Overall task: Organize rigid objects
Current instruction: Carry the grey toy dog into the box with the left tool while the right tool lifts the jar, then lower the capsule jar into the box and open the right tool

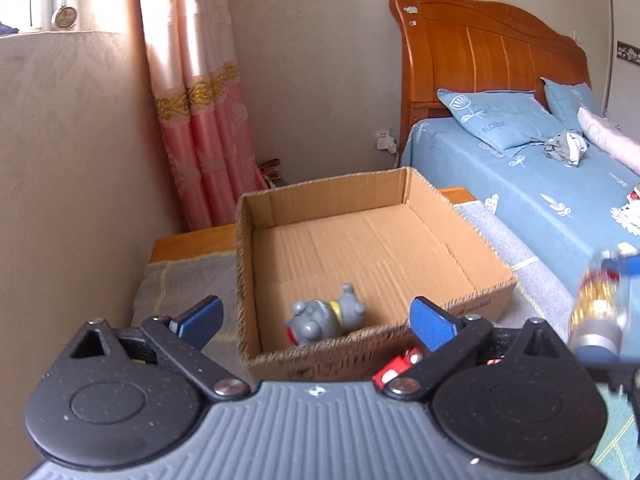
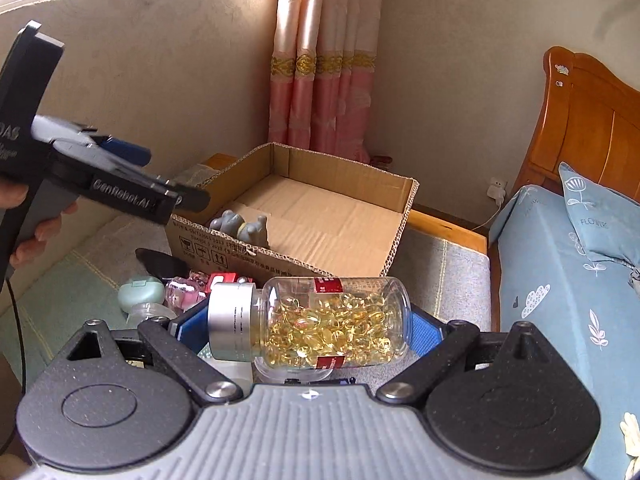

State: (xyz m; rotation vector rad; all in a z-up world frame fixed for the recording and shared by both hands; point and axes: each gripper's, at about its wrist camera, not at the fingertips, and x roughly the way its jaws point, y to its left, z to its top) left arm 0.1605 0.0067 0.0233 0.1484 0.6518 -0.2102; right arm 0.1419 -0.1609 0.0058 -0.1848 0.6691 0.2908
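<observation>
Right wrist view: right gripper (image 2: 308, 326) clamps capsule jar (image 2: 320, 320) — left gripper (image 1: 316, 320) spread, red car (image 1: 396, 368) half-hidden.

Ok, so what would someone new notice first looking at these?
Probably the clear bottle of golden capsules, lying sideways between the right gripper fingers. Next, the open cardboard box on the grey blanket beside the bed, with a grey toy dog in its near corner; the left gripper is open.

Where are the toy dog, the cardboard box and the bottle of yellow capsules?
toy dog (image 1: 326, 318): left wrist view, grey body.
cardboard box (image 1: 256, 280): left wrist view, left wall.
bottle (image 2: 328, 320): right wrist view, clear middle.
</observation>
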